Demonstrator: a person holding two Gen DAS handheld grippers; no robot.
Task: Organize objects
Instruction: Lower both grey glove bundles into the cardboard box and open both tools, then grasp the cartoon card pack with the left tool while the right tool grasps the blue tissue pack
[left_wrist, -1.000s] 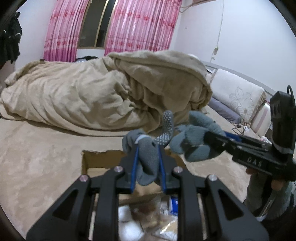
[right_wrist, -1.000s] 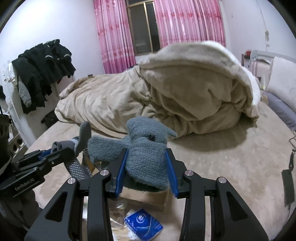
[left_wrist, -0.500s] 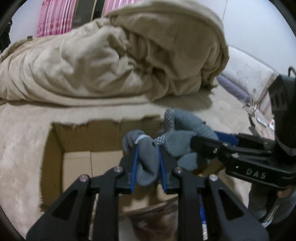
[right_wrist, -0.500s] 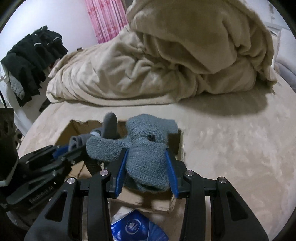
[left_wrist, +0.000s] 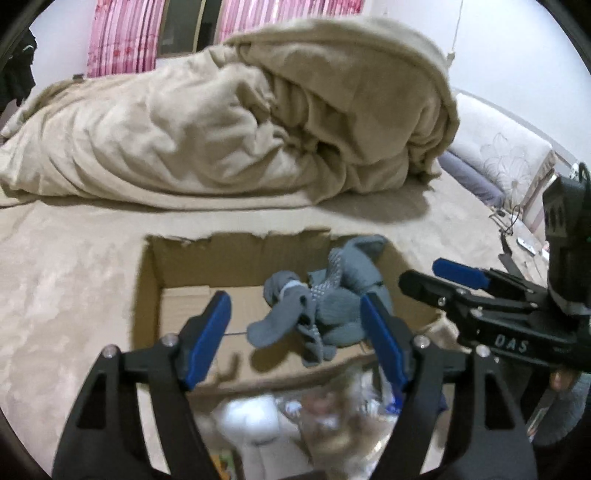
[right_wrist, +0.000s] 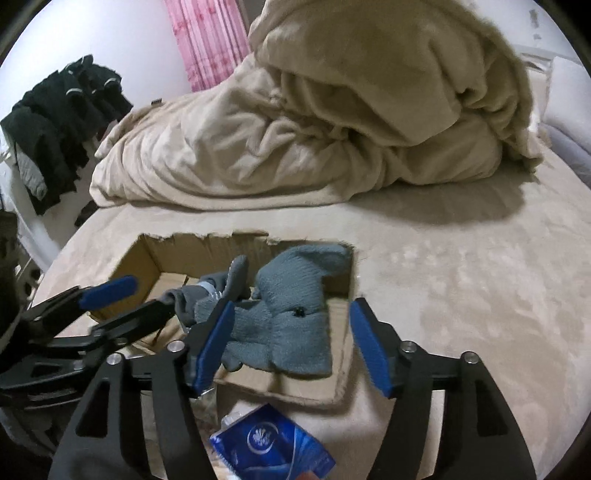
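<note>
Nearest, below the jaws: blue packet (right_wrist: 273, 448) and blurred plastic-wrapped items (left_wrist: 332, 417) on the bed, just in front of the box's near wall.

Left gripper (left_wrist: 295, 332): jaws spread wide, holding nothing. Right gripper (right_wrist: 291, 343): jaws also spread, nothing pinched. Both sit over the near edge of the cardboard box (left_wrist: 147, 295); in the left view the right gripper (left_wrist: 428, 280) comes in from the right, in the right view the left gripper (right_wrist: 136, 299) comes in from the left.

Grey gloves (left_wrist: 332, 306) lie bunched in the box's right half, clear of all pads; the same gloves (right_wrist: 291, 306) reach the far right corner. Can't tell whether they're resting on the floor of the box.

Farther: beige bedsheet (right_wrist: 461, 277), then the heaped beige duvet (left_wrist: 240, 122). Far back: pink curtains (left_wrist: 122, 40), dark clothes (right_wrist: 62, 122) hanging at far left.
</note>
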